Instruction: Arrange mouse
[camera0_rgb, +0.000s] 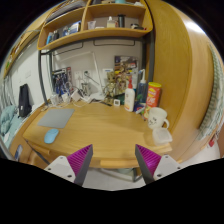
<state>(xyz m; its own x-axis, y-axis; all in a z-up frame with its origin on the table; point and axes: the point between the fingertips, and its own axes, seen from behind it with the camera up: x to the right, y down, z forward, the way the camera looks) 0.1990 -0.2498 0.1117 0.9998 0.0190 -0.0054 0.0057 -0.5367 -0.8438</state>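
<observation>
1. Gripper view: the gripper (115, 160) hangs above the near edge of the desk (100, 130), fingers spread wide, nothing between the pads (80, 160).
2. The mouse (50, 135), pale blue, lies on the desk's left part, just before a grey laptop (56, 117), well ahead and left of the fingers.
3. A white mug (156, 117) stands at the right; an orange can (153, 95) behind it.
4. Shelves (95, 25) hang above.

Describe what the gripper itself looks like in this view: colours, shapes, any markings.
The gripper shows as two fingers. Each finger has a pale grey, angular body and a magenta pad on its inner face, wedge-shaped and finely ribbed. No cables, markings, hand or sleeve are visible.
</observation>
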